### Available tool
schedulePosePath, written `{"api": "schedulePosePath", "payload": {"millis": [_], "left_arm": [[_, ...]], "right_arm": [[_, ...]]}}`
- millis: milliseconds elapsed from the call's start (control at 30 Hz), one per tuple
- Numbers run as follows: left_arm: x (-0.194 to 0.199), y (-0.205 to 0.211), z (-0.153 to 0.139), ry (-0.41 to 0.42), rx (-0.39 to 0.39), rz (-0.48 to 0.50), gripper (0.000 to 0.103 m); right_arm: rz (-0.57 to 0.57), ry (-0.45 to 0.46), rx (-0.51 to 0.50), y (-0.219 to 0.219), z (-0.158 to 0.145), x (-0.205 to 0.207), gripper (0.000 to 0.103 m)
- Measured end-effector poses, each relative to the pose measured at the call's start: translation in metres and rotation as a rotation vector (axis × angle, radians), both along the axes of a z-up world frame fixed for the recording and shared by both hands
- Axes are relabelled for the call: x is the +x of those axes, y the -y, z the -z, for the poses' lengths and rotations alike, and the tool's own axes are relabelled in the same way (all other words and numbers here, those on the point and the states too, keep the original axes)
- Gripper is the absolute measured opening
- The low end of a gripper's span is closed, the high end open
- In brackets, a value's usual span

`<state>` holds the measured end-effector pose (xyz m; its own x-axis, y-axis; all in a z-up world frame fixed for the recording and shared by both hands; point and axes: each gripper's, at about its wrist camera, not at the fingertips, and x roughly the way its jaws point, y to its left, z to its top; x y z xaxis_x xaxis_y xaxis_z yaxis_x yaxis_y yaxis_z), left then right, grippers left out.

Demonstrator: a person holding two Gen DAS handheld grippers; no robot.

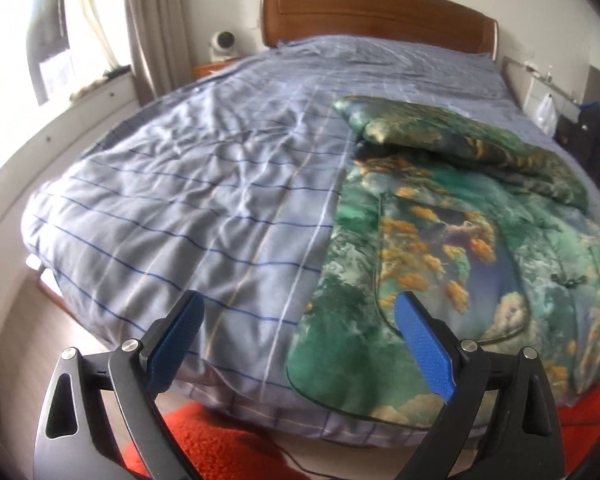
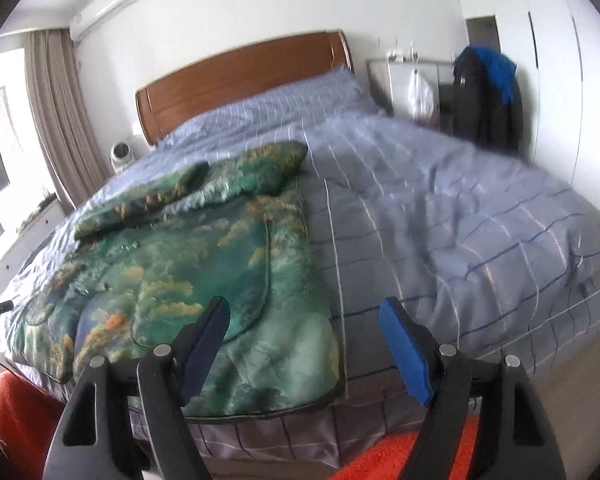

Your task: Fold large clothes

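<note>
A large padded garment (image 1: 440, 240) printed in green, blue and orange lies flat on the bed's near side. One sleeve (image 1: 480, 144) is folded across its top. In the left wrist view my left gripper (image 1: 300, 298) hovers open over the bed's foot edge, its right finger above the garment's lower left corner, nothing between the pads. In the right wrist view the garment (image 2: 188, 264) lies to the left with the sleeve (image 2: 188, 188) over it. My right gripper (image 2: 305, 302) is open and empty above the garment's lower right corner.
The bed wears a blue striped duvet (image 1: 188, 208) and has a wooden headboard (image 1: 376, 16). A red rug (image 2: 384, 460) lies at its foot. A chair hung with dark and blue clothes (image 2: 488, 92) stands at the right, near white wardrobe doors (image 2: 556, 80). A small white fan (image 1: 223, 44) sits by the curtain.
</note>
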<state>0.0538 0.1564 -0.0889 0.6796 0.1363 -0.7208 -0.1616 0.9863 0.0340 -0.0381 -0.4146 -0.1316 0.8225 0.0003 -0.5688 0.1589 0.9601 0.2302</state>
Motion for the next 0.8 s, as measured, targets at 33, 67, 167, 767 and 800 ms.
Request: {"api": "schedulePosePath", "payload": {"millis": [33, 67, 167, 767, 800], "left_arm": [[0.001, 0.002, 0.001, 0.000, 0.014, -0.005, 0.097], [0.001, 0.004, 0.002, -0.004, 0.033, -0.011, 0.097], [0.001, 0.008, 0.004, -0.014, 0.067, -0.028, 0.097], [-0.002, 0.038, -0.004, 0.024, 0.205, -0.049, 0.097], [-0.003, 0.039, -0.006, 0.031, 0.209, -0.050, 0.097]], "right_arm": [[-0.002, 0.020, -0.013, -0.002, -0.003, -0.002, 0.077], [-0.004, 0.027, -0.023, -0.002, -0.005, -0.002, 0.077], [-0.008, 0.010, -0.050, -0.007, -0.003, 0.002, 0.077], [0.036, -0.020, -0.017, 0.008, 0.007, 0.003, 0.077], [0.036, -0.020, -0.017, 0.008, 0.007, 0.003, 0.077]]}}
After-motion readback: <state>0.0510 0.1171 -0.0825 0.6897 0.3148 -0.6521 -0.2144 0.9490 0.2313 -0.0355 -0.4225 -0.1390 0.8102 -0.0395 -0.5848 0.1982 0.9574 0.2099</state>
